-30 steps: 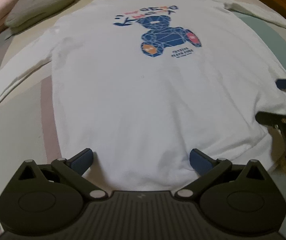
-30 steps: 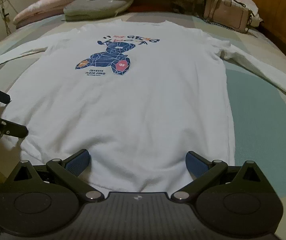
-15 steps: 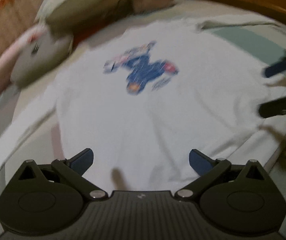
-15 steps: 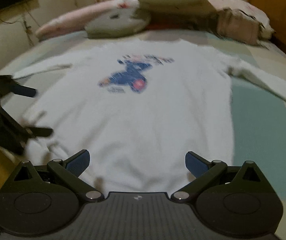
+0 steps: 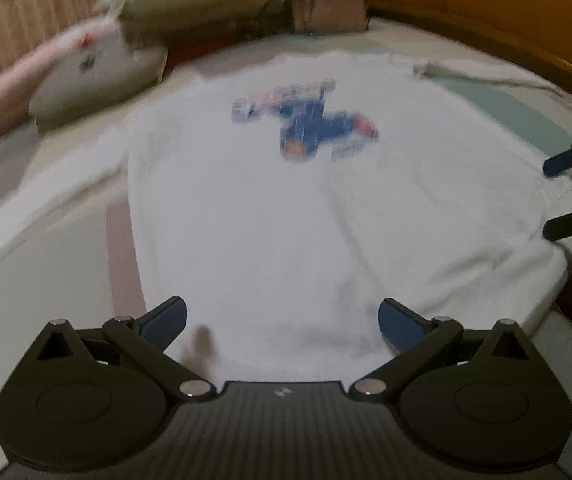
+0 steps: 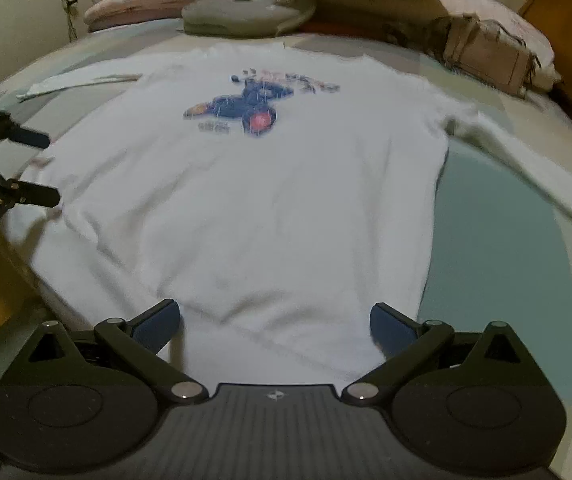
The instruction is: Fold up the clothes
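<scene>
Two views are given, both motion-blurred. Left wrist view: a white long-sleeved sweatshirt (image 5: 286,220) is laid flat, front up, on a bed (image 5: 506,100) with a pale green and cream cover. A blue bear-like print (image 5: 318,128) is seen on the chest, its lettering unreadable. The soft knit is lightly wrinkled near the hem. The left gripper (image 5: 282,320) is spread wide over the hem, with nothing gripped between its blue-padded black fingers. The right gripper (image 5: 558,200) is seen at the right edge, likewise released, beside the shirt's side. Rounded grey and pink pillows (image 5: 98,68) are piled past the collar; a curved wooden bed frame (image 5: 526,12) is seen behind.

Right wrist view: the sweatshirt (image 6: 266,200) is spread the same way, one sleeve (image 6: 546,176) stretched right across the green cover. The right gripper (image 6: 274,320) is held open at the hem, empty. The left gripper (image 6: 42,168) is parted at the shirt's left edge. A boxy beige bag (image 6: 486,60) is set by the pillows (image 6: 246,8).
</scene>
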{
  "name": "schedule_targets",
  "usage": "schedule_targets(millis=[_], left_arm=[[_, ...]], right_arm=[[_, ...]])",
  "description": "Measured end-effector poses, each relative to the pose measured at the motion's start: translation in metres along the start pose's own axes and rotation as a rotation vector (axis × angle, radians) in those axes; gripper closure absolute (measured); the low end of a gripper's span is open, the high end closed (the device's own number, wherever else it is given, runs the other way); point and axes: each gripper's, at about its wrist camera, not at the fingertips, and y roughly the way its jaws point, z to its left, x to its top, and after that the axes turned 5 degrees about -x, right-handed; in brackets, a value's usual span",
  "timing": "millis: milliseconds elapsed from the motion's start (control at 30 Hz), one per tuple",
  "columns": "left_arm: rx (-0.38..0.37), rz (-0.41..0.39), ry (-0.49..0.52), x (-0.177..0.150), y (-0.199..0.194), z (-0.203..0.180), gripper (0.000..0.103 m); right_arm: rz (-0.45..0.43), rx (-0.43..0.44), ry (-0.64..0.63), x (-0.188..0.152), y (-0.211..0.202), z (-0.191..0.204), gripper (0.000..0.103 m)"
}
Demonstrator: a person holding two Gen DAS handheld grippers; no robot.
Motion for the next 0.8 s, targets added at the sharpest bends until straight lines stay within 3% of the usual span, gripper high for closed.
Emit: schedule_targets(millis=[167,267,400,500,600,800], left_arm=[[-0.039,-0.024,-0.007,0.024,0.029,-0.001,0.001],[-0.022,0.030,-0.031,0.017,0.048,0.001,0.001],[-0.024,-0.012,-0.095,-0.012,0.033,0.011,0.001],[-0.013,0.015,-0.132,-0.012,0.026,0.016,0.001],[-0.018,0.024,-0.148,0.008,0.026,0.025,0.001],[-0.011,-0.074,-0.131,0.070,0.044,0.062,0.001]], right_arm=[[-0.065,0.034,-0.016,0.030,0.027,0.011,0.000],[-0.040,0.041,-0.017,0.025,0.044,0.012,0.000],[-0.069,0.052,0.019,0.001,0.034,-0.003,0.000],[-0.059,0.042,0.030,-0.011,0.022,-0.009,0.000],[-0.021,0.040,0.043,0.003,0.020,-0.012,0.000],[-0.112,0.007,-0.035,0.065,0.034,-0.030,0.000]])
